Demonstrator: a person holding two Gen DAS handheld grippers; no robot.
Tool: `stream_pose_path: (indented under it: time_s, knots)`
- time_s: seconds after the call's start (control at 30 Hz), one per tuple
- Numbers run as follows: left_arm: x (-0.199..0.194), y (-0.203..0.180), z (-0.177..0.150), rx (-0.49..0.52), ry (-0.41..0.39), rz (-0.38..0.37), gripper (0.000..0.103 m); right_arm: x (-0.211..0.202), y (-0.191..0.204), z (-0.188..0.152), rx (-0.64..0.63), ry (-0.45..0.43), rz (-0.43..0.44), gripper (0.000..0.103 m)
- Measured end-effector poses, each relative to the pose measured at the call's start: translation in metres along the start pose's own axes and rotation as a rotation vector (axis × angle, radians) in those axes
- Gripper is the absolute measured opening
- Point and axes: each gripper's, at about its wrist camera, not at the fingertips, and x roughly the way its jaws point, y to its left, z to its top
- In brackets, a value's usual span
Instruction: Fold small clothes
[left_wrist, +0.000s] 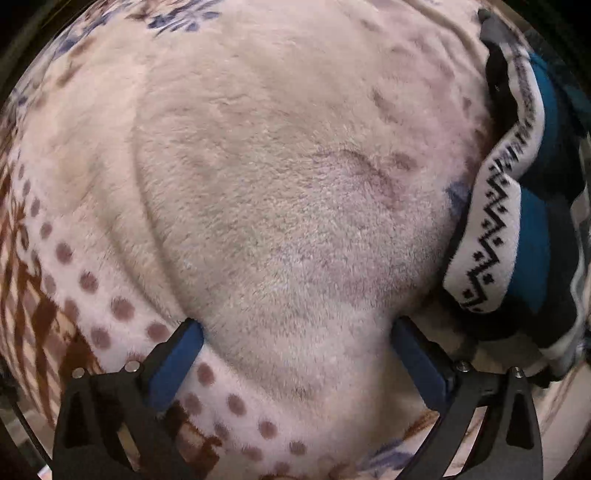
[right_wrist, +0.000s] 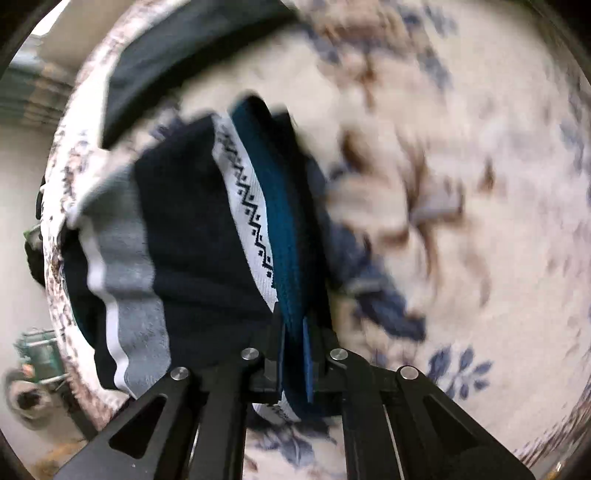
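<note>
A small dark navy garment with teal panels, a grey and white stripe and a white waistband with a black zigzag pattern (right_wrist: 255, 218) hangs from my right gripper (right_wrist: 295, 332), which is shut on its waistband edge. The same garment (left_wrist: 491, 221) shows at the right edge of the left wrist view, bunched on the blanket. My left gripper (left_wrist: 295, 332) is open and empty, its blue-padded fingers (left_wrist: 177, 358) wide apart just above the blanket, left of the garment.
A cream plush blanket (left_wrist: 277, 166) with brown dots, brown and blue flower prints covers the surface. In the right wrist view a dark cloth (right_wrist: 177, 62) lies at the blanket's far edge, with floor and clutter beyond at left.
</note>
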Motion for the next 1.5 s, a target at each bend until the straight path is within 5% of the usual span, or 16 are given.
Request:
stream_pose_path:
  time_s: [0.1,0.2,0.23,0.4,0.43,0.47,0.5,0.67,0.8,1.07,1.2,1.33,1.5]
  knots:
    - [-0.005,-0.001,0.010,-0.029,0.062,0.011,0.103,-0.003,0.005,0.009,-0.028,0.048,0.004,0.023]
    - [-0.029,0.001,0.022,-0.089,0.035,-0.012,0.103,-0.033,0.019,0.027,-0.069,-0.062,0.049,0.060]
    - [-0.043,0.002,0.027,-0.090,0.001,0.002,0.103,-0.040,0.024,0.036,-0.084,-0.099,0.058,0.063]
    - [-0.109,-0.020,0.063,-0.022,-0.211,0.053,0.103,-0.012,0.044,0.093,-0.117,-0.119,0.060,0.063]
    - [-0.117,-0.029,0.072,-0.002,-0.238,0.059,0.103,-0.003,0.046,0.103,-0.116,-0.114,0.064,0.057]
    - [-0.124,-0.041,0.081,0.016,-0.262,0.080,0.103,0.002,0.049,0.110,-0.120,-0.130,0.066,0.042]
    - [-0.133,-0.055,0.092,0.049,-0.302,0.083,0.103,0.005,0.056,0.114,-0.127,-0.148,0.059,0.010]
    - [-0.127,-0.116,0.119,0.227,-0.369,0.043,0.103,-0.024,0.079,0.105,-0.200,-0.311,0.003,0.009]
    - [-0.072,-0.169,0.159,0.360,-0.313,0.150,0.103,-0.056,0.069,0.096,-0.182,-0.380,0.012,0.009]
    - [-0.039,-0.161,0.220,0.249,-0.195,0.138,0.103,-0.043,0.073,0.127,-0.158,-0.379,-0.015,0.009]
    - [-0.045,-0.148,0.222,0.240,-0.188,0.142,0.103,0.004,0.068,0.150,-0.124,-0.226,-0.013,0.010]
    - [-0.082,-0.128,0.208,0.231,-0.271,0.145,0.103,0.004,0.051,0.147,-0.067,-0.160,0.044,0.048]
    - [-0.115,-0.104,0.156,0.263,-0.320,0.131,0.103,-0.029,0.010,0.089,0.042,-0.131,0.144,0.056]
